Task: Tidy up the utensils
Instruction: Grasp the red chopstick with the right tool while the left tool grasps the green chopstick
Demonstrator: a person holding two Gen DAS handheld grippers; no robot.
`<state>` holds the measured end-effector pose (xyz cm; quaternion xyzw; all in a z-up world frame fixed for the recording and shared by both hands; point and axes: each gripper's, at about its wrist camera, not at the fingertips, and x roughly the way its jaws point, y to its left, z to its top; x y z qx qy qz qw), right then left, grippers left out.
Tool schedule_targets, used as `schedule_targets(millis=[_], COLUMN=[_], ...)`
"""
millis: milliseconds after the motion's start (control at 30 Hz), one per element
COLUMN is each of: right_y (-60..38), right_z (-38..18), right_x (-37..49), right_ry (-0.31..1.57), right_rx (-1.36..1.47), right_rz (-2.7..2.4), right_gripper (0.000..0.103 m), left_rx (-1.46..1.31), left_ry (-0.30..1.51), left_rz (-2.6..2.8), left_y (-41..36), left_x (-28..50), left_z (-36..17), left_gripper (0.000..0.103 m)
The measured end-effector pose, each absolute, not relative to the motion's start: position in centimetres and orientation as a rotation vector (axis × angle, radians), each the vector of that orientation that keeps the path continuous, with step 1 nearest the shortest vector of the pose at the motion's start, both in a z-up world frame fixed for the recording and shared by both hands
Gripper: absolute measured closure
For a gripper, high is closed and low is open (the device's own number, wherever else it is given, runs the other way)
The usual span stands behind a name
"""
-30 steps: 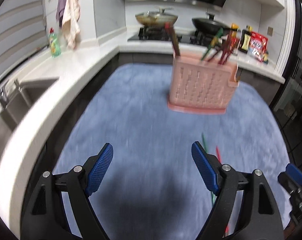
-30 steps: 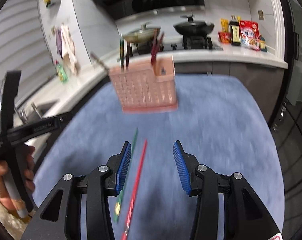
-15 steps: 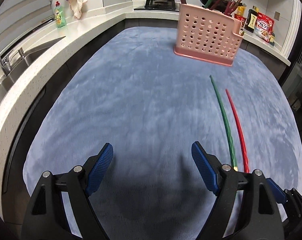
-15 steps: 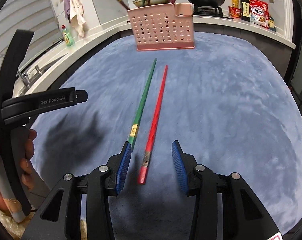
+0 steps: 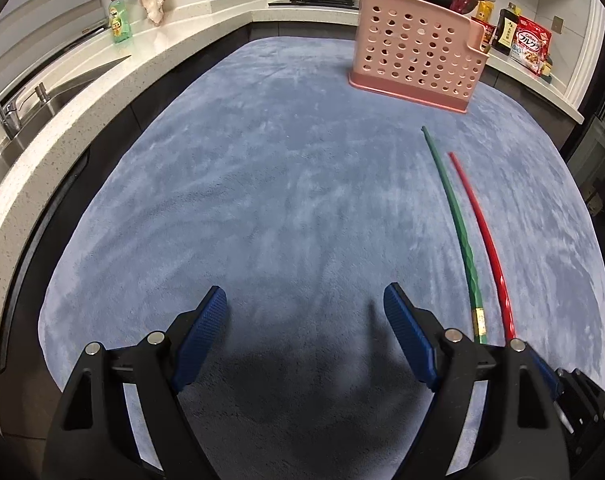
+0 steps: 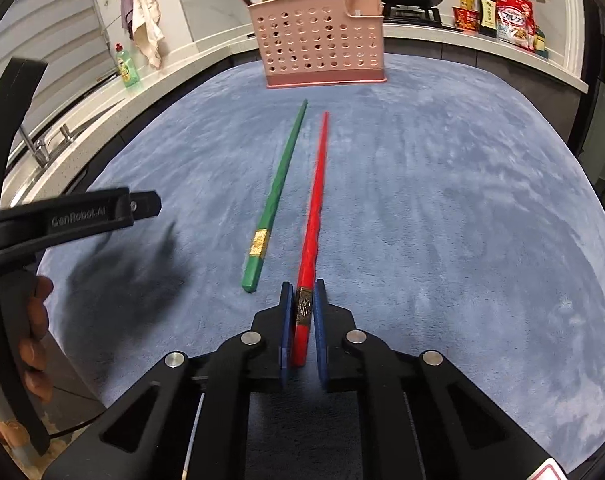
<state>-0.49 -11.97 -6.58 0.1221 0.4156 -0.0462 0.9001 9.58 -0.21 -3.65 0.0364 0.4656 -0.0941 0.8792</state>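
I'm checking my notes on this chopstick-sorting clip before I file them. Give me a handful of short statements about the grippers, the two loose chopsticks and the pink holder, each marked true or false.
1. The right gripper is shut on the red chopstick. True.
2. The left gripper holds the green chopstick. False: its jaws are wide apart with only the blue mat between them.
3. The green chopstick lies flat on the mat, to the left of the red one in the right wrist view. True.
4. The pink holder is empty. False: several chopsticks stand in it.
5. The holder stands on the mat beyond the chopsticks' tips. True.
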Motion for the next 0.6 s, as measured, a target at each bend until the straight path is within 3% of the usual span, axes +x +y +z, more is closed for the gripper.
schedule_targets(millis=[133, 233, 600], right_y=[-13.8, -15.2, -18.3], right_z=[-6.1, -6.0, -7.1], right_x=[-1.1, -1.4, -2.6], right_ry=[0.825, 0.815, 0.833], right_rx=[0.283, 0.299, 0.415], right_rz=[-0.155, -0.193, -0.218], right_gripper=[0.096, 0.096, 0.096], left_rx=[0.078, 0.073, 0.137], left_ry=[0.974, 0.978, 0.986], left_rz=[-0.222, -0.256, -0.356], left_y=[-0.8, -1.8, -6.7], left_x=[9.2, 8.6, 7.0], left_z=[-3.6, -3.7, -4.6], left_gripper=[0.025, 0.017, 0.017])
